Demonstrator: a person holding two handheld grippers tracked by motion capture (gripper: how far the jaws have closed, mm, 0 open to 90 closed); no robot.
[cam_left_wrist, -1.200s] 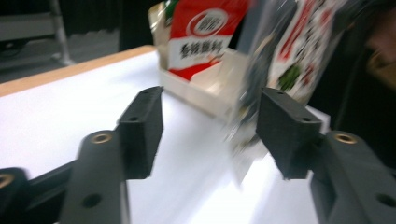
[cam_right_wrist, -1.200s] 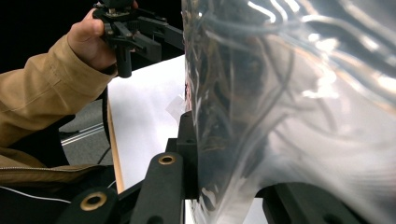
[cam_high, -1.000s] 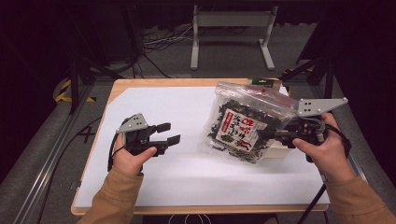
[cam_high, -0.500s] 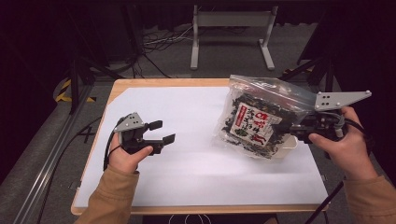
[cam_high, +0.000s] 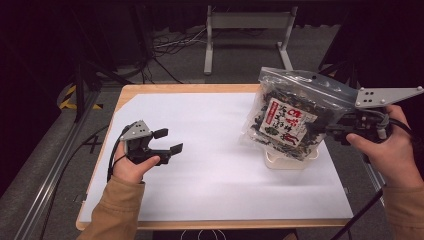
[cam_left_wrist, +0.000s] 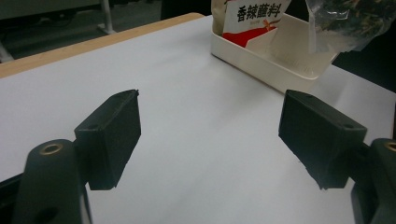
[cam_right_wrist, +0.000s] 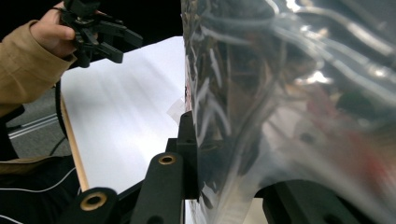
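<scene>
The right gripper is clamped on a clear zip bag full of dark dried bits, with a red and white label. It holds the bag up in the air, above the right side of the white table.

From the high view, a small white tray peeks out under the bag. The left gripper view shows that tray better: it sits flat on the table, with the bag's label hanging just above it. The right gripper view is so close that the shiny bag looks blurry.

The left gripper has just been opening; its jaws are wide apart with nothing between them. It is near the table's left edge, well apart from the bag. The middle of the table is bare white.
</scene>
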